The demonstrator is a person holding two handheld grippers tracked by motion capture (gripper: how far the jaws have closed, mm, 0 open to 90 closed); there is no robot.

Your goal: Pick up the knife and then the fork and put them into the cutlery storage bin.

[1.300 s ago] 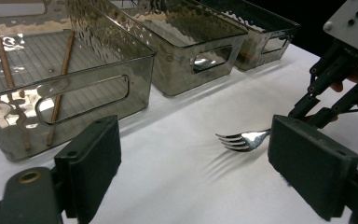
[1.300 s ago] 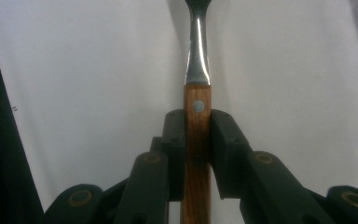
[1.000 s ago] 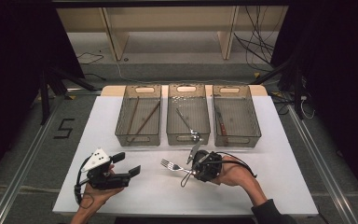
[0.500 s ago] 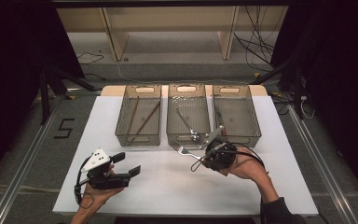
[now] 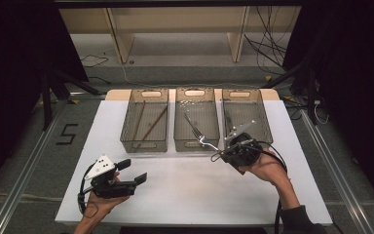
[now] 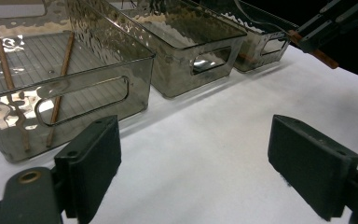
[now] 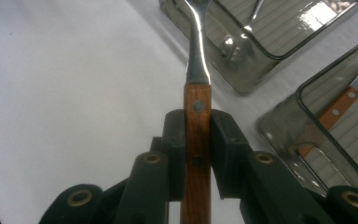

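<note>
Your left gripper (image 5: 126,176) rests at seven o'clock on the white table (image 5: 185,195), its jaws spread wide with nothing between them; in the left gripper view the two black pads (image 6: 93,163) frame bare tabletop. Beyond it, three smoky clear bins line the far edge. The left bin (image 5: 144,122), at eleven o'clock, holds two brown sticks (image 5: 151,127) lying lengthways. The middle bin (image 5: 196,119), at twelve o'clock, shows a sprinkle of bright specks near its far end, too small to name. The right bin (image 5: 246,114), at one o'clock, carries what looks like a wooden-handled utensil (image 7: 338,112) in the right gripper view.

Your right gripper (image 5: 222,152), at four o'clock, is clamped on the wooden handle of a fork (image 5: 199,137). The fork sits lifted off the table, its tines angled over the near rim of the middle bin.

Judging by its build, the fork is stiff and fairly light, steel up front and riveted wood behind. The polished steel neck would likely slide in the pads, so the flat wood handle, where you hold it, is the sound place to grip; taken this far back, the head may sag or swing a little.

The only writing to read is a dark figure "5" (image 5: 67,134) on the floor at nine o'clock. No brand shows on bins, fork or grippers.
</note>
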